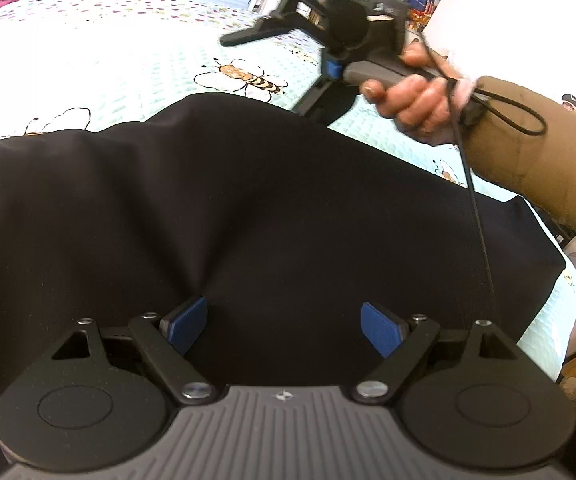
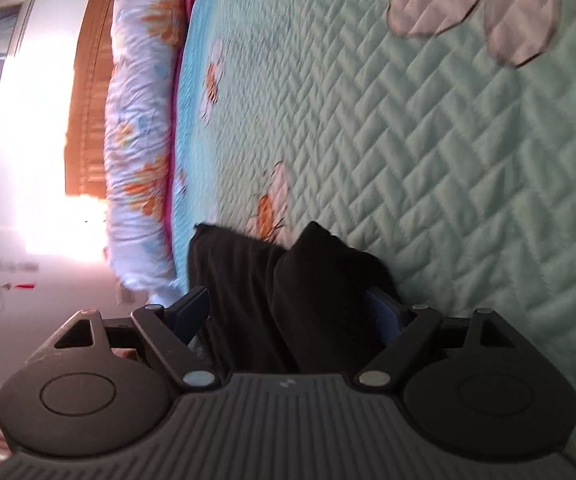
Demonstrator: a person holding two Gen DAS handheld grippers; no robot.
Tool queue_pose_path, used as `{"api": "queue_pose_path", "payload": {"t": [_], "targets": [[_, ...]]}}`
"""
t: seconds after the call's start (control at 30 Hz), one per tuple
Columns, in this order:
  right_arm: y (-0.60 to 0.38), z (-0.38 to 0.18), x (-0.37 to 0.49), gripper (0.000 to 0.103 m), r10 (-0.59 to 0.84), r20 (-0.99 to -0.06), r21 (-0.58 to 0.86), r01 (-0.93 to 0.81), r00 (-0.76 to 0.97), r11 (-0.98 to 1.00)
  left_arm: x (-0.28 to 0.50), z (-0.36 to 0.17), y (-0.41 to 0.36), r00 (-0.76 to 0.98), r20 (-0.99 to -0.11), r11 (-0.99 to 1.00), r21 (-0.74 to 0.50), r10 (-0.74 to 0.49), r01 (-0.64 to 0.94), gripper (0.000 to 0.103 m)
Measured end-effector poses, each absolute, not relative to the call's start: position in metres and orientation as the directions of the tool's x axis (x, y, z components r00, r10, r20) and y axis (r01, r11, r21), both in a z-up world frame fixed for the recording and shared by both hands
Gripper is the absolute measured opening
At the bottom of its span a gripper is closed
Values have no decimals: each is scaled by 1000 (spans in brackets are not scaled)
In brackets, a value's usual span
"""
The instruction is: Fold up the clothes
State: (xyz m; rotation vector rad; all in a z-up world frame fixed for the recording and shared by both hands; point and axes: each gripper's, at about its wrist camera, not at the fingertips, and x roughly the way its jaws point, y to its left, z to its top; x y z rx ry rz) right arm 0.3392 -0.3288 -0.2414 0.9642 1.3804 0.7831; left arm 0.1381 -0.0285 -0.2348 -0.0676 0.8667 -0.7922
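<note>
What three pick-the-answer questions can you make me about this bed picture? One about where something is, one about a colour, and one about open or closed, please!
1. Where does the black garment lie?
A. On a wooden chair
B. On the bee-printed quilt
C. Inside a basket

2. What colour are the left gripper's pads?
A. Blue
B. Yellow
C. Red

3. How do the left gripper's jaws stand?
A. Shut tight
C. Clamped on a pillow
B. Wide open

Answers:
1 B: the black garment spreads over the pale green quilt with its bees.
2 A: both pads of the left gripper are blue.
3 B: the pads stand far apart over the cloth and pinch nothing.
</note>
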Motion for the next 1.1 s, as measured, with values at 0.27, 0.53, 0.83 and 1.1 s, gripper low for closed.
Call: {"api": "queue_pose_path", "payload": {"t": [0.27, 0.53, 0.83, 1.1], "targets": [[-312, -253, 366, 91, 942, -316, 945, 121, 109, 303, 137, -233, -27, 379, -651, 710, -368, -658, 600, 89], [-363, -220, 325, 89, 855, -256, 967, 118, 451, 228, 133, -228, -27, 386, -668, 726, -348, -636, 594, 89], [-348, -155, 187, 82, 642, -456, 821, 12, 616, 571, 138, -189, -26, 473, -691, 823, -340, -547, 455, 83], [-295, -168, 189, 29, 633, -525, 751, -41, 568, 660, 185, -138, 29, 666, -694, 960, -242, -273, 142, 84]]}}
